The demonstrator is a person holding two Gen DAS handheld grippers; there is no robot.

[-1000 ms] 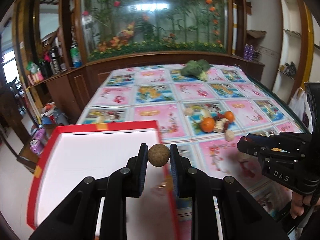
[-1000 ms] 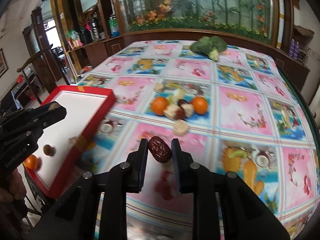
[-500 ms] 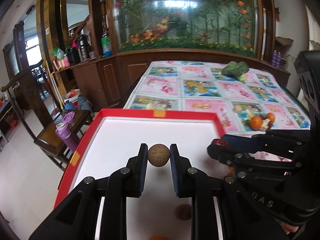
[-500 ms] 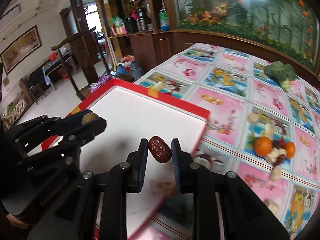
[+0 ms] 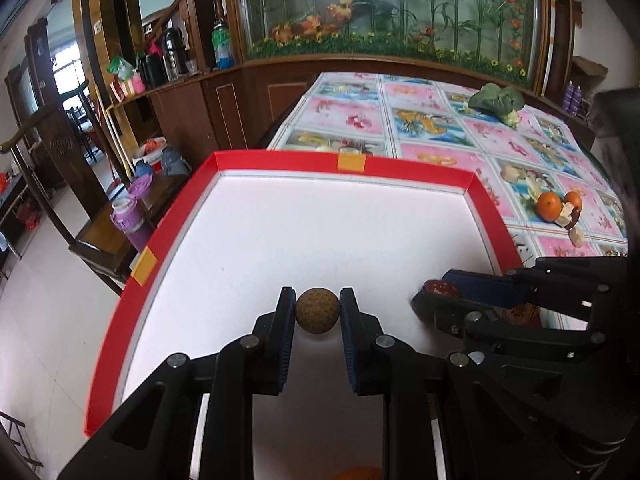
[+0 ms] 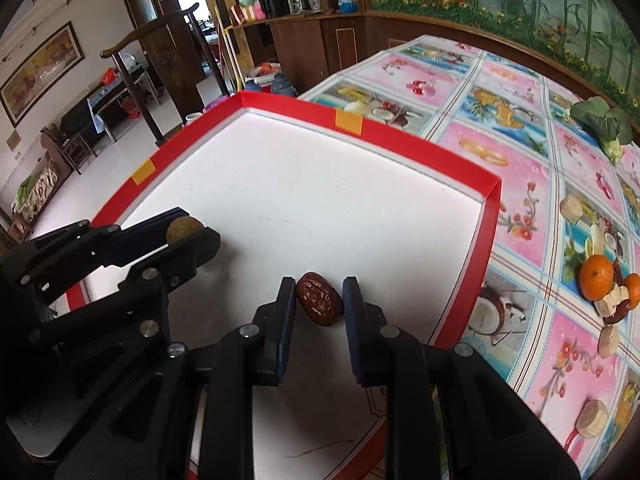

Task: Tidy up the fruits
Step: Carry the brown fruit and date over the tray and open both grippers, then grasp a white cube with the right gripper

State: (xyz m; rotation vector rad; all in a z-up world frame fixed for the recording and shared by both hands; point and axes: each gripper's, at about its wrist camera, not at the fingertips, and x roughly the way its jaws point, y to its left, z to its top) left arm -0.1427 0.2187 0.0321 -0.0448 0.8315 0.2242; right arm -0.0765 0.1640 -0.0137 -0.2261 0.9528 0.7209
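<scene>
Both grippers, left (image 5: 318, 312) pinching the longan (image 5: 318, 311), right (image 6: 320, 300) the date (image 6: 320, 299), have moved over the tray (image 5: 404, 165).

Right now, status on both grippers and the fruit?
Left gripper shut on brown round fruit. Right gripper shut on red date. Both over red tray. Nothing blocking beneath.

leafy green veg (image 5: 497, 101) on the patterned surface (image 5: 416, 120) at 1 o'clock, near its far edge. glass-fronted plant display (image 5: 392, 4) w/ orange flowers at 12. purple flask (image 5: 127, 222) on a wooden chair (image 5: 100, 240) at 9. framed painting (image 6: 40, 68) on wall at 10.
</scene>
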